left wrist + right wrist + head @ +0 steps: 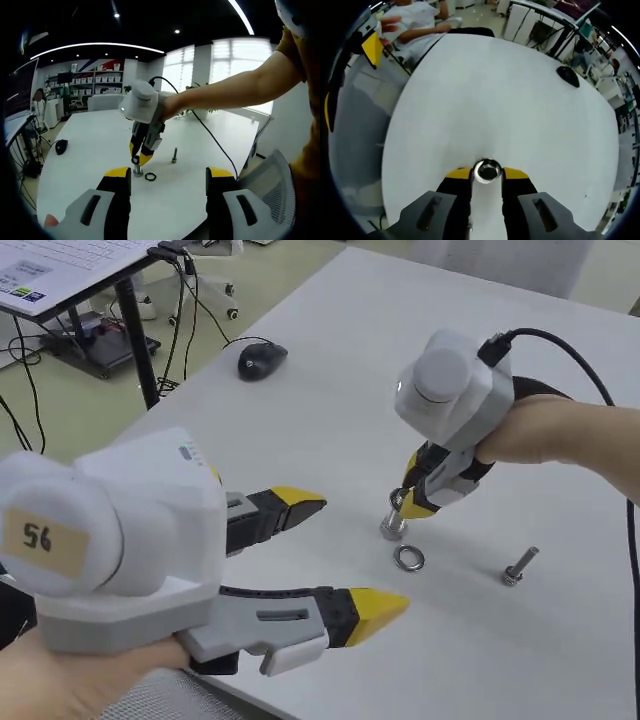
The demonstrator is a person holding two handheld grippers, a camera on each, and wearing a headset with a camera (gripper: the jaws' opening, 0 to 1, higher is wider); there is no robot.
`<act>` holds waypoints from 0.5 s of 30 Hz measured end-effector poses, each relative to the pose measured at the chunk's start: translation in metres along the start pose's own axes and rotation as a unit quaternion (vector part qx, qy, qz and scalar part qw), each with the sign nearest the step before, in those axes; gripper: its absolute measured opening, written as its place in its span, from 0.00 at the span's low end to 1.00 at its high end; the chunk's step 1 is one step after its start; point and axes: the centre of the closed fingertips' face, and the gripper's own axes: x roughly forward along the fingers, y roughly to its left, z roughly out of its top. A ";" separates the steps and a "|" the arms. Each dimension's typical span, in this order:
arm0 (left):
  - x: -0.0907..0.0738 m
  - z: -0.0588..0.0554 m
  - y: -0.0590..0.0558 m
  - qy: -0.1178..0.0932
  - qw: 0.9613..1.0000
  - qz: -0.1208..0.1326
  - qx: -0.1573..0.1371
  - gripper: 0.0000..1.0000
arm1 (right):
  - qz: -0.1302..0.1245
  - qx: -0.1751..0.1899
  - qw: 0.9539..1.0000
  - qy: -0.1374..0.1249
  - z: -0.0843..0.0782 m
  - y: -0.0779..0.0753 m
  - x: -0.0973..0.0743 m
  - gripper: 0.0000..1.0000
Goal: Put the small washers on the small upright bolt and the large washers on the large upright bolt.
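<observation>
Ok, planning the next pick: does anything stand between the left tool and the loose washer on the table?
Nothing visible does: bare table lies between the open left tool and the loose washer. The large bolt, with the right tool at its top, stands close beside the washer.

Bench [330, 410]: white top. Black computer mouse [262, 360] lies on it, well beyond the left claw [362, 552] and well apart from the right claw [405, 500], on its far left. Black cables [185, 310] hang past the far bench edge. Grey mesh chair [272, 180] just right of the left claw.
</observation>
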 end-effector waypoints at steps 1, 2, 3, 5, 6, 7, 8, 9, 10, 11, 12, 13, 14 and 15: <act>0.000 0.000 0.000 0.000 1.000 0.000 0.000 0.60 | -0.001 -0.002 1.000 0.001 -0.001 0.000 0.001 0.22; 0.000 0.000 0.000 0.000 1.000 0.000 -0.001 0.60 | -0.001 0.000 1.000 0.000 -0.001 0.000 0.002 0.22; 0.000 0.000 0.000 0.001 1.000 0.000 -0.001 0.60 | 0.000 0.003 1.000 -0.003 0.000 -0.001 0.002 0.22; 0.001 -0.001 -0.001 0.002 1.000 0.000 -0.001 0.60 | -0.001 0.003 1.000 -0.007 0.000 -0.002 0.001 0.22; 0.001 0.000 -0.001 0.003 1.000 -0.001 0.000 0.59 | -0.002 0.004 1.000 -0.010 0.001 -0.003 0.001 0.22; 0.002 0.000 -0.001 0.001 1.000 -0.001 0.000 0.59 | -0.002 0.005 1.000 -0.009 0.002 -0.003 0.001 0.22; 0.002 0.001 -0.002 0.000 1.000 -0.002 0.000 0.59 | -0.001 0.003 1.000 -0.007 0.002 -0.002 0.001 0.22; 0.002 0.001 -0.002 -0.001 1.000 -0.002 -0.001 0.59 | 0.001 0.000 1.000 -0.004 0.002 0.000 0.000 0.22; 0.003 0.002 -0.002 -0.002 1.000 -0.002 -0.001 0.60 | 0.005 -0.001 1.000 0.000 0.002 0.001 0.000 0.22; 0.003 0.002 -0.003 -0.002 1.000 -0.003 -0.001 0.60 | 0.008 -0.008 1.000 0.005 0.002 0.003 0.001 0.22; 0.003 0.002 -0.003 -0.002 1.000 -0.003 -0.001 0.60 | 0.008 -0.012 1.000 0.008 0.003 0.004 0.002 0.22; 0.003 0.002 -0.002 -0.001 1.000 -0.003 -0.001 0.60 | 0.005 -0.022 1.000 0.016 0.002 0.004 0.003 0.22; 0.003 0.002 -0.002 -0.001 1.000 -0.003 -0.001 0.60 | 0.007 -0.019 1.000 0.015 0.004 0.004 0.003 0.22; 0.004 0.002 -0.002 -0.002 1.000 -0.002 -0.002 0.60 | 0.008 -0.025 0.999 0.020 0.004 0.004 0.005 0.22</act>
